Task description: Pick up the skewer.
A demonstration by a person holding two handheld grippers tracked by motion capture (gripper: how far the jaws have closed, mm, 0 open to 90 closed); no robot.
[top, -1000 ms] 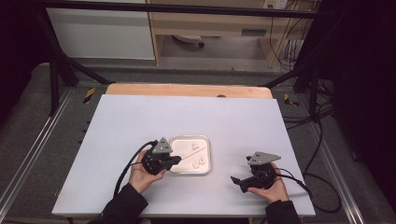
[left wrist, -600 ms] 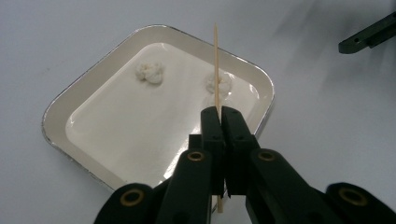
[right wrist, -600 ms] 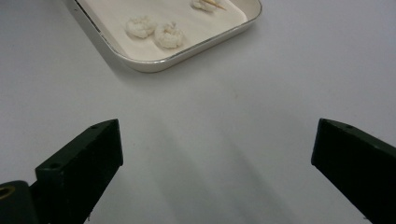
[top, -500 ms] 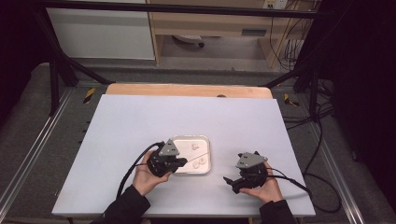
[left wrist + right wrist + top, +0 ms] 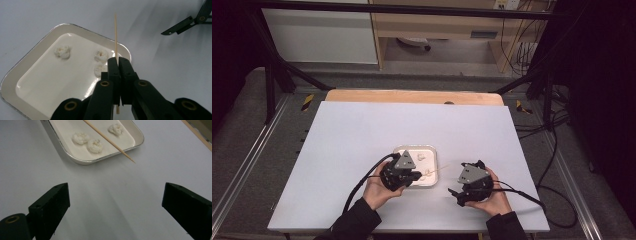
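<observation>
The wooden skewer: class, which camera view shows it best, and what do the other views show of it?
The left gripper view: the wooden skewer stands clamped between that gripper's shut fingers, its shaft running up over the tray rim. The right gripper view shows its pointed end crossing the tray's edge. The high view gives a faint thin line.

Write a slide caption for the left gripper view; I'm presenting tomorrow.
Left tool shut on a wooden skewer above a tray holding three white pieces.
</observation>
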